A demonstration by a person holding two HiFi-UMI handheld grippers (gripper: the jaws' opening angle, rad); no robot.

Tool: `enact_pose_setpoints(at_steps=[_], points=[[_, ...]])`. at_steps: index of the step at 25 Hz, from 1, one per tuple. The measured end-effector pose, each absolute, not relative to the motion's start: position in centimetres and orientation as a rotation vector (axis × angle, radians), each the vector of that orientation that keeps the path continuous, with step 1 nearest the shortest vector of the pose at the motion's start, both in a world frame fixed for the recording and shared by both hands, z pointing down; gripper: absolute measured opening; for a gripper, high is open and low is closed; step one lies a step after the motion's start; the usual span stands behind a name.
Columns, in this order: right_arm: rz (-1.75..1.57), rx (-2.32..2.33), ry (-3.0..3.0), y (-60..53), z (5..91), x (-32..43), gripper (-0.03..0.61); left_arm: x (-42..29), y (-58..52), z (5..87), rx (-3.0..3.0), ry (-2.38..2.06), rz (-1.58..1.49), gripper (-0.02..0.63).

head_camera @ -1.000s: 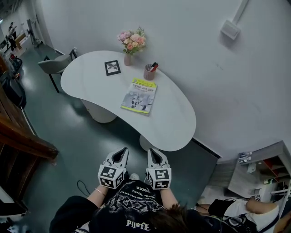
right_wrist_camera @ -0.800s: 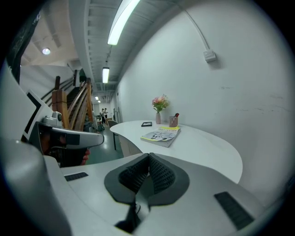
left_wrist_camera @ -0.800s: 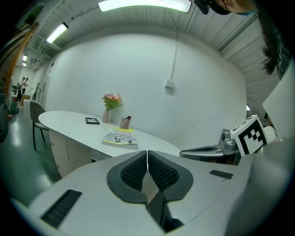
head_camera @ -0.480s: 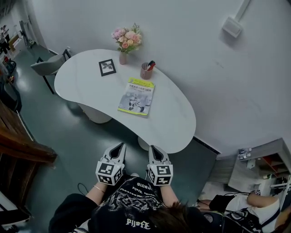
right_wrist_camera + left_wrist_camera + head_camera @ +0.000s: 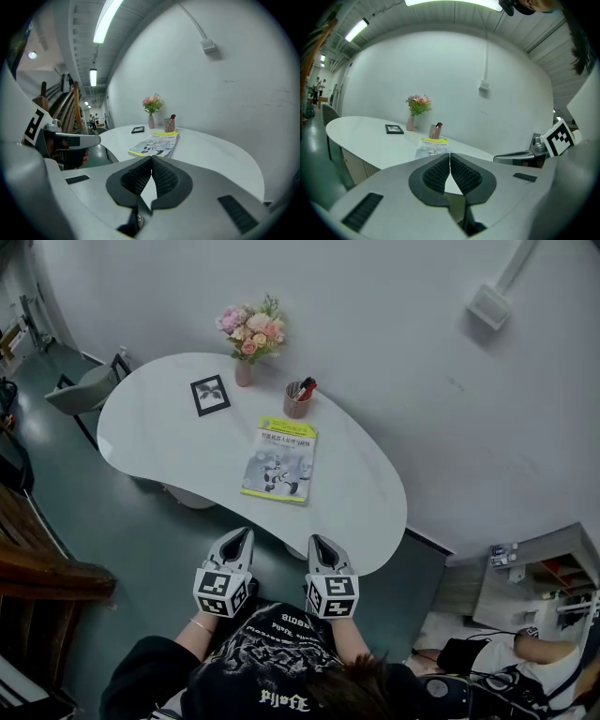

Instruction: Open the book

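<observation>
A closed book (image 5: 279,460) with a yellow-edged cover lies flat on the white kidney-shaped table (image 5: 169,442); it also shows ahead as the book (image 5: 432,145) in the left gripper view and the book (image 5: 156,143) in the right gripper view. My left gripper (image 5: 246,532) and right gripper (image 5: 314,540) are held side by side at the table's near edge, both short of the book. Each is shut with its pads touching at the tips and nothing between them: left gripper (image 5: 450,155), right gripper (image 5: 151,159).
On the table beyond the book stand a pen cup (image 5: 297,398), a vase of pink flowers (image 5: 247,341) and a small black picture frame (image 5: 209,395). A grey chair (image 5: 80,392) sits at the table's left end. A white wall runs behind.
Both grippers have moved forward to the table's near edge, closer to the book. Their jaws stayed shut.
</observation>
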State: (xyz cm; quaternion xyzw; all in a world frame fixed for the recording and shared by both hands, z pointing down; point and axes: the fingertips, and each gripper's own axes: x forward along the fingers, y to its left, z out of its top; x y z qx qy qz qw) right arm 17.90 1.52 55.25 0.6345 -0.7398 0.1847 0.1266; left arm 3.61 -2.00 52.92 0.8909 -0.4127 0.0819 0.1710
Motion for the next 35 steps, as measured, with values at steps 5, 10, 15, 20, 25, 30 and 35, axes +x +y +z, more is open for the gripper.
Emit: enact_pose_setpoints(at_steps=[5,10,15,20,25,30,35], points=[[0.562,1.895,-2.101,-1.8,55.7,18.3,0.027,3.4,-6.1,52.8,2.543,-1.131,0.217,0.025],[0.622,1.940,-2.031,-3.8,56.7,18.5,0.028,3.3,-9.7,52.6,2.569,-1.069,0.232,0.025],[0.671,2.012,-1.961,-6.0,57.0,18.2,0.028,2.5,-12.9,52.8,2.588,-1.017,0.267,0.025],[0.660,2.069,-1.921,-7.8,57.2,18.6,0.028,1.1,-15.3,53.0,2.630,-0.984,0.300,0.025],[0.716,2.148,-1.806,-8.5,58.1,19.9,0.029,-0.6,-17.5,53.5,2.618,-0.973,0.311,0.025],[0.773,2.205,-1.774,-9.4,58.5,19.9,0.097,-1.8,-18.3,54.0,2.604,-0.971,0.321,0.025],[0.813,2.176,-1.785,-10.4,59.1,19.8,0.125,-1.8,-18.2,54.6,2.601,-0.969,0.349,0.025]])
